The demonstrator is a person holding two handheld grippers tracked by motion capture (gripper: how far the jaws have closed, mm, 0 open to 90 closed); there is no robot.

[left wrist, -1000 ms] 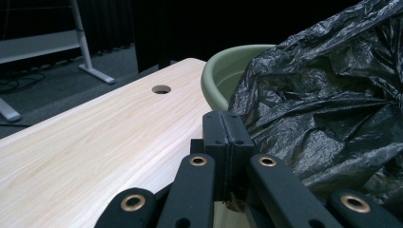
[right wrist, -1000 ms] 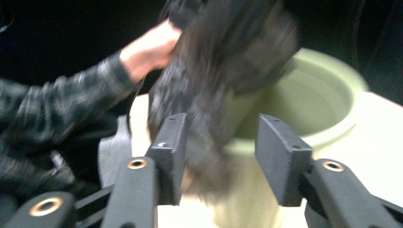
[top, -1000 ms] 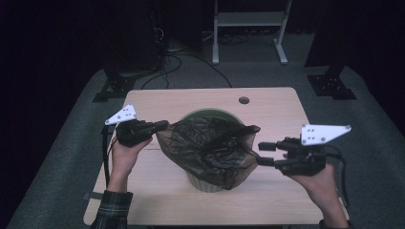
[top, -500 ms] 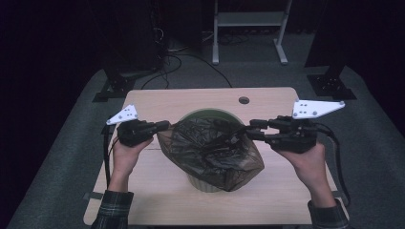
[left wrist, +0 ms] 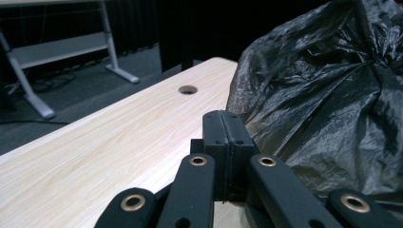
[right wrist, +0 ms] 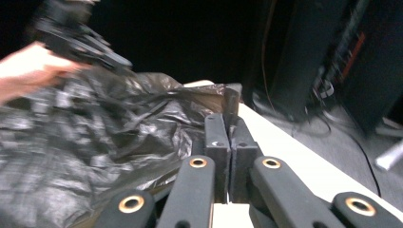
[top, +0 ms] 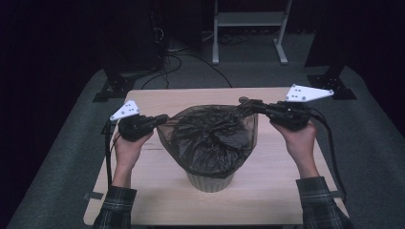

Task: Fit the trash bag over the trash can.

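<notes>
Over the bin (top: 210, 180) at mid-bench (top: 157, 200), both grippers are gripping the black bag's (top: 210, 138) rim: left gripper (top: 160, 119) pinching its left edge, right gripper (top: 246, 104), having just closed, pinching the far-right edge.

Black plastic bag (top: 210, 136) — thin, crinkled, translucent — draped over the pale ribbed bin (top: 210, 180), standing mid-table, mouth stretched sideways.
</notes>
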